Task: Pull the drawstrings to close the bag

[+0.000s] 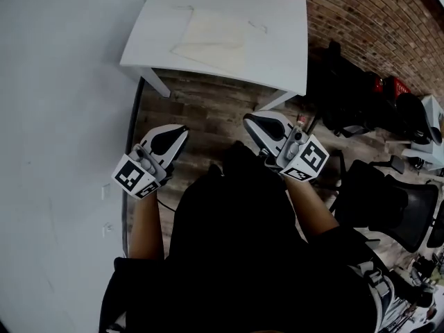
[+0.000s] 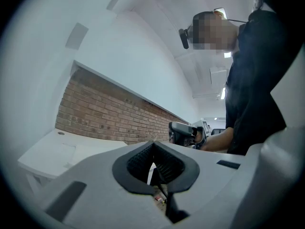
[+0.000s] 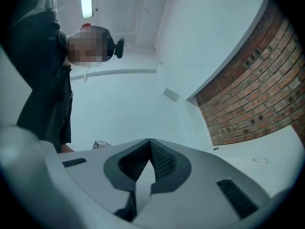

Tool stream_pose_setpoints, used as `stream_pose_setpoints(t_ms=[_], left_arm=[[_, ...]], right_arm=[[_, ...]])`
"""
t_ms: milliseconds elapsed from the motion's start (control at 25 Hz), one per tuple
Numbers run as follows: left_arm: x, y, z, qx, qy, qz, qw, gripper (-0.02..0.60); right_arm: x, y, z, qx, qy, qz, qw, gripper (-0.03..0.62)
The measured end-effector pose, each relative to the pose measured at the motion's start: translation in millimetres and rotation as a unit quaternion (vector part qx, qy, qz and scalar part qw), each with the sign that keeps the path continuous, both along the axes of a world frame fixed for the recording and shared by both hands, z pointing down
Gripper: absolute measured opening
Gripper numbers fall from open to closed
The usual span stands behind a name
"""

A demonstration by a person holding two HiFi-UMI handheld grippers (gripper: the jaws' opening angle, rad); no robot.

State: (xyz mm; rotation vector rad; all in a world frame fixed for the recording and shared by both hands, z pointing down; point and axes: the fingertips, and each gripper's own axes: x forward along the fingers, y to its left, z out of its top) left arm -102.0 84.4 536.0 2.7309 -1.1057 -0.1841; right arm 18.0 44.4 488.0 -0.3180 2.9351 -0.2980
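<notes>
Head view: cream bag [image 1: 211,37] lies flat on the white table [image 1: 281,50], well apart from left gripper [image 1: 171,137] and right gripper [image 1: 258,125]; left gripper view: jaws clenched together, nothing between; right gripper view: jaws likewise clenched, empty.

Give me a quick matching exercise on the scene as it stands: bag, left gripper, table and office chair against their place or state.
Things:
1. bag
2. left gripper
3. table
4. office chair

Place or state:
A. black, on the floor to the person's right
B. white, standing beside the brick wall
C. lying flat on the tabletop, nothing touching it
D. shut and empty, held over the wooden floor, short of the table

Pairs: 1-C, 2-D, 3-B, 4-A
</notes>
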Motion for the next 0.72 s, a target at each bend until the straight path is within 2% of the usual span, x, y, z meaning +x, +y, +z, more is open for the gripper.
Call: stream_pose_setpoints(t_ms=[280, 480, 720], left_arm=[[-20.5, -59.8, 14.0, -0.016, -0.014, -0.014, 0.9997, 0.014], [-47.1, -114.3, 20.5, -0.038, -0.009, -0.034, 0.9987, 0.014], [-70.3, -183.4, 26.1, -0.05, -0.009, -0.059, 0.997, 0.014]], right_arm=[[-15.7, -61.0, 18.7, -0.016, -0.003, 0.002, 1.0, 0.005], [-32.8, -127.5, 31.1, -0.039, -0.004, 0.005, 0.999, 0.005], [-33.7, -203.1, 47.3, -0.068, 0.004, 0.017, 0.998, 0.005]])
